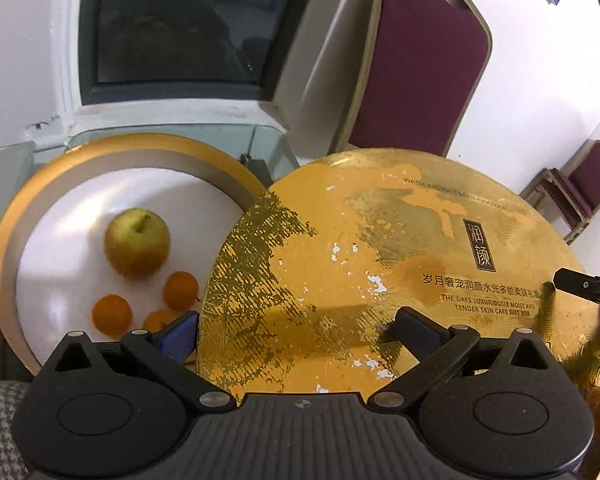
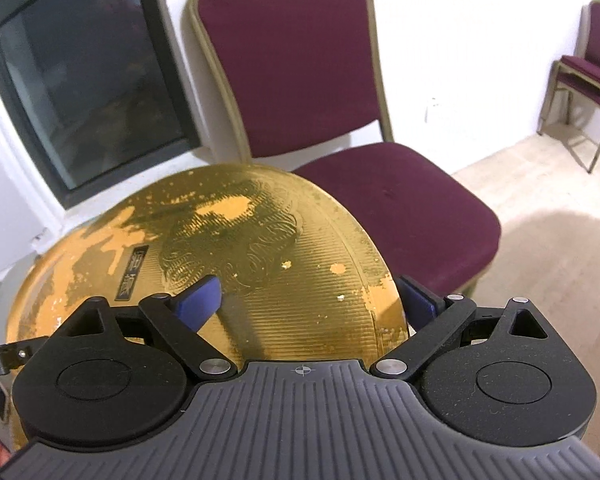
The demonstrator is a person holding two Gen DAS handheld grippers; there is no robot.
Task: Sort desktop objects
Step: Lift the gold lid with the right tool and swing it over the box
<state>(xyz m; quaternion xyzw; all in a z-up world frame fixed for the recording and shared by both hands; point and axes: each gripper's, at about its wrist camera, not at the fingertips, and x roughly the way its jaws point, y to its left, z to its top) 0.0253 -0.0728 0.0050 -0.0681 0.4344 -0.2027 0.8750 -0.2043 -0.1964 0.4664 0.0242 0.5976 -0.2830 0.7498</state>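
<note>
At the far left, the round gold-rimmed box [image 1: 8, 240] is sitting open on the glass surface [image 1: 268, 140], already holding an apple [image 1: 137, 241] and three oranges [image 1: 113, 314] on its white floor. So the fruit looks sorted, and what seems to be remaining is closing the box.

Moving right, the gold lid [image 1: 380, 280] is being carried between the two grippers, tilted, with its left edge overlapping the box's right rim; it is not yet seated over the box.

The left gripper [image 1: 296, 334] is spread wide across the lid's near-left edge: one blue-padded finger [image 1: 180, 336] is lying just off the lid's edge over the box, the other is lying on the lid's printed top face. Whether it is truly clamping is hard to tell.

Further right, the right gripper [image 2: 316, 300] is likewise spread wide, straddling the lid's right edge, one finger on the top face and one past the rim. A maroon chair [image 2: 340, 120] is standing behind.
</note>
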